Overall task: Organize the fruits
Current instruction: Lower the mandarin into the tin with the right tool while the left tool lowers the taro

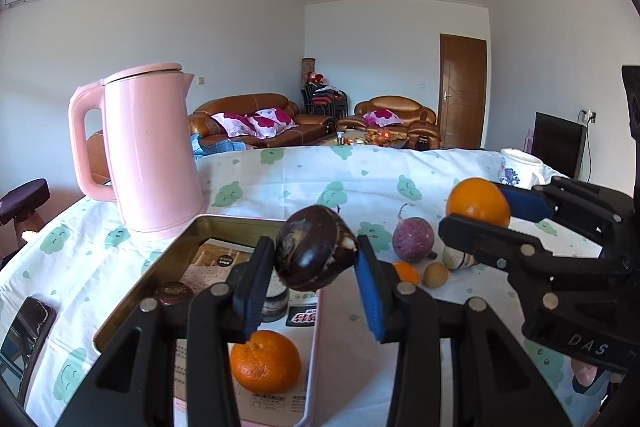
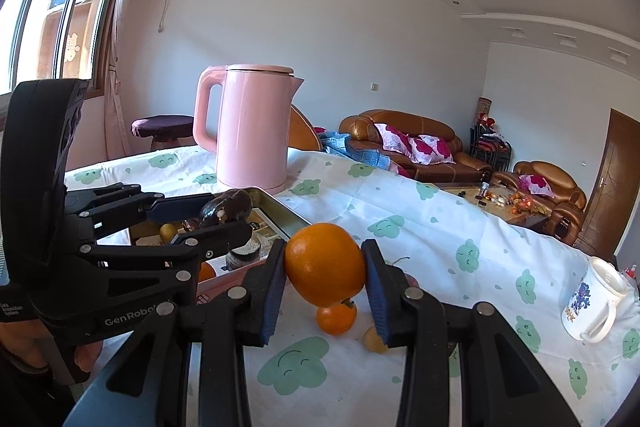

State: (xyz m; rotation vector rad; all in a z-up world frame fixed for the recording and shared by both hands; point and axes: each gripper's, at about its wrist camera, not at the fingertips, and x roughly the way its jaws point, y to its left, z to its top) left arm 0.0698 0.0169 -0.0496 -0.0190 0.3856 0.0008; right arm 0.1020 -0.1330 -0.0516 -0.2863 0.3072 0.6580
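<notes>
My left gripper (image 1: 316,259) is shut on a dark brown fruit (image 1: 316,251) and holds it above the metal tray (image 1: 168,259). An orange (image 1: 265,362) lies in the tray near its front. My right gripper (image 2: 325,267) is shut on a large orange (image 2: 325,263) and holds it above the table; it also shows in the left wrist view (image 1: 478,203). On the cloth lie a purple round fruit (image 1: 413,239), a small orange (image 2: 337,317) and a small tan fruit (image 2: 374,339). The left gripper shows at the left of the right wrist view (image 2: 224,217).
A pink kettle (image 1: 154,151) stands behind the tray at the back left. A white mug (image 2: 594,301) stands at the right of the table. A phone (image 1: 24,327) lies at the left edge. Small jars (image 1: 276,297) and printed packets sit in the tray.
</notes>
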